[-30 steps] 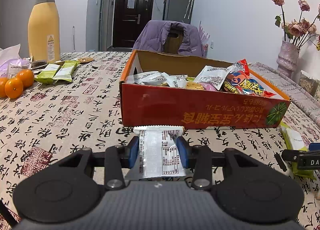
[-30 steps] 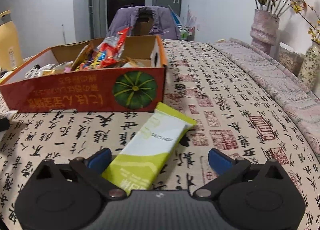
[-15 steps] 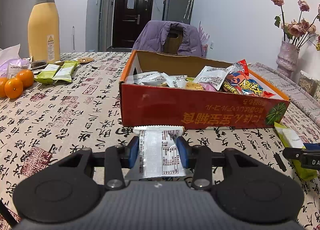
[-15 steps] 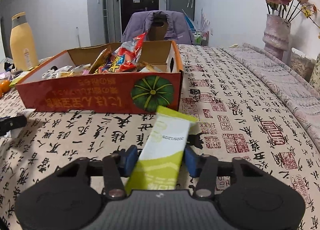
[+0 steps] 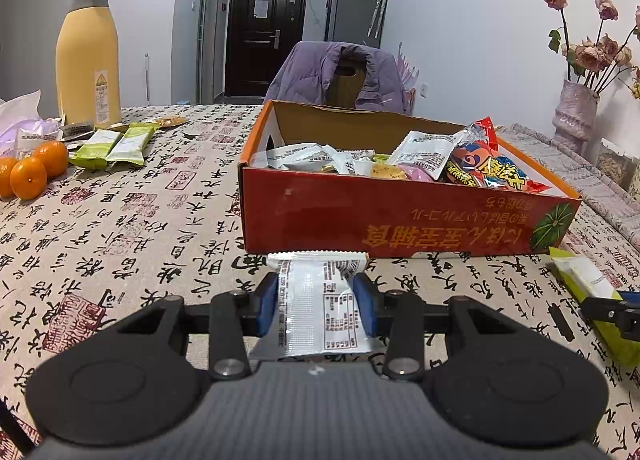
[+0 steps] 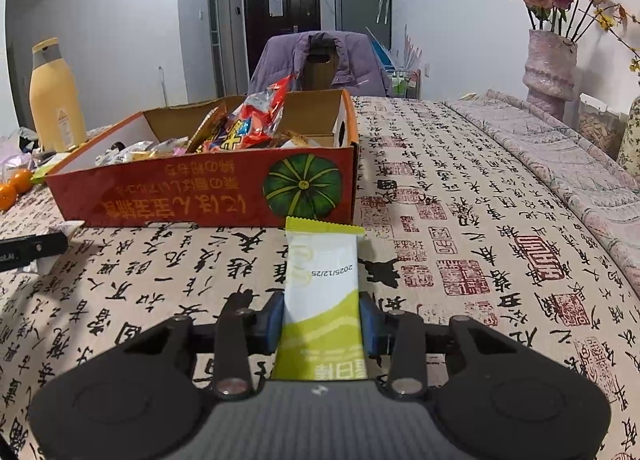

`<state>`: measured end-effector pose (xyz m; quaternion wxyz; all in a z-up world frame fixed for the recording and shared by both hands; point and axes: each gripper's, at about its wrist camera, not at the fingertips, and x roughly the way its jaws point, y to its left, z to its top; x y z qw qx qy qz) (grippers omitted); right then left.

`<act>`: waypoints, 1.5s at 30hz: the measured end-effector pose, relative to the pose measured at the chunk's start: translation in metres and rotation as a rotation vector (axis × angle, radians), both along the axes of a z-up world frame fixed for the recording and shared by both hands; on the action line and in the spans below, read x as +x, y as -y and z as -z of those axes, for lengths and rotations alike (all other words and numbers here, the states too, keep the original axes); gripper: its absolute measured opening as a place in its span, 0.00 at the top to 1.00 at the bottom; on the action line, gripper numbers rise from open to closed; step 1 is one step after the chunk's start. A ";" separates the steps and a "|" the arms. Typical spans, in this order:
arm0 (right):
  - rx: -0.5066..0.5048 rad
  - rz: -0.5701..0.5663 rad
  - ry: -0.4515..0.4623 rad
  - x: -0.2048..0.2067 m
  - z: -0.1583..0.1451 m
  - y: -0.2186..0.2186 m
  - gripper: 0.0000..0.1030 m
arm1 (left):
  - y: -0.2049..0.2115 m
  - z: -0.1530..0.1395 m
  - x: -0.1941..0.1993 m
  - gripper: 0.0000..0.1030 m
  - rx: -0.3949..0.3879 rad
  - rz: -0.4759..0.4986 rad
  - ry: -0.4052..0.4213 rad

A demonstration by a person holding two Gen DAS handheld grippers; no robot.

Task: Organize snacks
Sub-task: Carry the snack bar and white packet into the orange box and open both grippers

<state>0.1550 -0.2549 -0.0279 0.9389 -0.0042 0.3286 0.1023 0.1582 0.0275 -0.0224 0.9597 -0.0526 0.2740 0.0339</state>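
Observation:
An orange cardboard box (image 5: 404,215) full of snack packets stands on the table, also in the right wrist view as the box (image 6: 200,195). My left gripper (image 5: 318,306) is shut on a silver-white snack packet (image 5: 320,300) just in front of the box's near wall. My right gripper (image 6: 322,320) is closing its jaws on a green-and-white snack packet (image 6: 322,280), both blue pads pressing its sides, near the box's right corner. That green packet (image 5: 588,292) and the right fingertip (image 5: 612,312) show at the right edge of the left wrist view.
Two green packets (image 5: 116,141), small oranges (image 5: 30,175) and a tall yellow bottle (image 5: 88,55) sit at the far left of the table. A vase of dried roses (image 6: 550,67) stands at the far right. A chair with a purple jacket (image 5: 340,75) is behind the box.
My right gripper's jaws closed from wide open onto the green packet, which turned to point straight ahead and lifted a little. The left gripper and its packet did not move.

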 end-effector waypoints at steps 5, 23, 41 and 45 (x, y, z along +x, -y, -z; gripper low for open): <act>0.013 -0.009 0.020 -0.007 -0.004 0.003 0.64 | 0.002 0.000 0.000 0.60 0.013 -0.004 0.004; 0.047 -0.040 0.165 -0.028 -0.046 0.006 0.64 | 0.015 -0.041 -0.018 0.60 0.020 0.025 0.118; 0.085 -0.065 0.275 0.048 -0.095 -0.021 0.64 | 0.032 -0.094 0.051 0.60 0.079 0.012 0.204; 0.076 -0.057 0.261 0.077 -0.099 -0.027 0.64 | 0.033 -0.094 0.072 0.60 0.095 -0.004 0.187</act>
